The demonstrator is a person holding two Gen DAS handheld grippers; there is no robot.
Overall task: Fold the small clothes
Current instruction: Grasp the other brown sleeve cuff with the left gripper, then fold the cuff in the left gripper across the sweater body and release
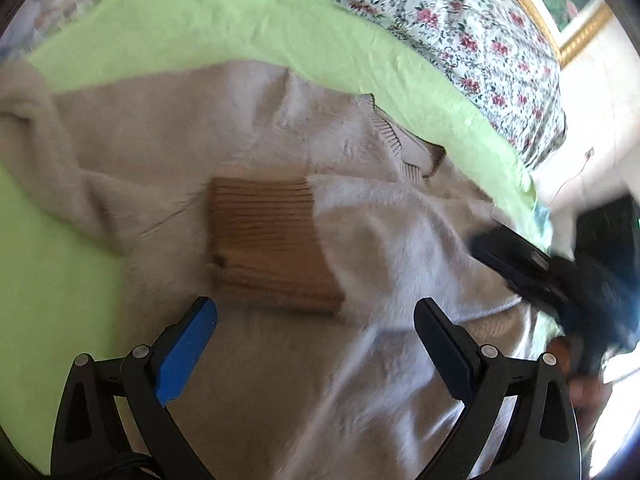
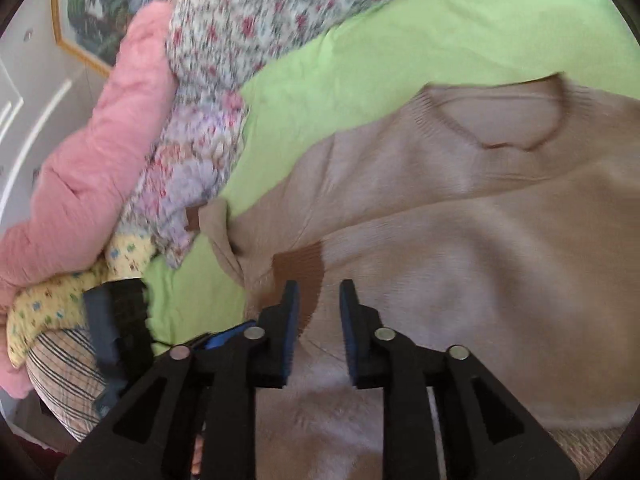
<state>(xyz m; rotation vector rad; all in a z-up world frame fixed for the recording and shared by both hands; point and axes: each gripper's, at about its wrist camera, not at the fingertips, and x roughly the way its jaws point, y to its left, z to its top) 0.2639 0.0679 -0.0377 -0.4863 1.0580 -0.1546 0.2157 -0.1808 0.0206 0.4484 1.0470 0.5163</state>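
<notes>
A beige knit sweater (image 1: 380, 240) (image 2: 480, 240) lies spread on a lime-green sheet (image 1: 200, 20) (image 2: 400, 40), its neckline (image 2: 504, 120) facing away. One sleeve is folded across the body, and its brown ribbed cuff (image 1: 268, 240) (image 2: 300, 268) rests on the chest. My left gripper (image 1: 316, 302) stands wide open just above the sweater, with the cuff right ahead of its tips. My right gripper (image 2: 320, 284) has its jaws a little apart over the same cuff; nothing is pinched between its pads. In the left wrist view it is a dark blur at the right (image 1: 520, 264).
A floral quilt (image 1: 460, 20) (image 2: 240, 40) is bunched along the far side of the sheet. A pink blanket (image 2: 100, 140), a yellow patterned cloth (image 2: 60, 300) and a plaid cloth (image 2: 60, 380) are piled at the left. A gold-framed picture (image 1: 560, 0) hangs on the wall.
</notes>
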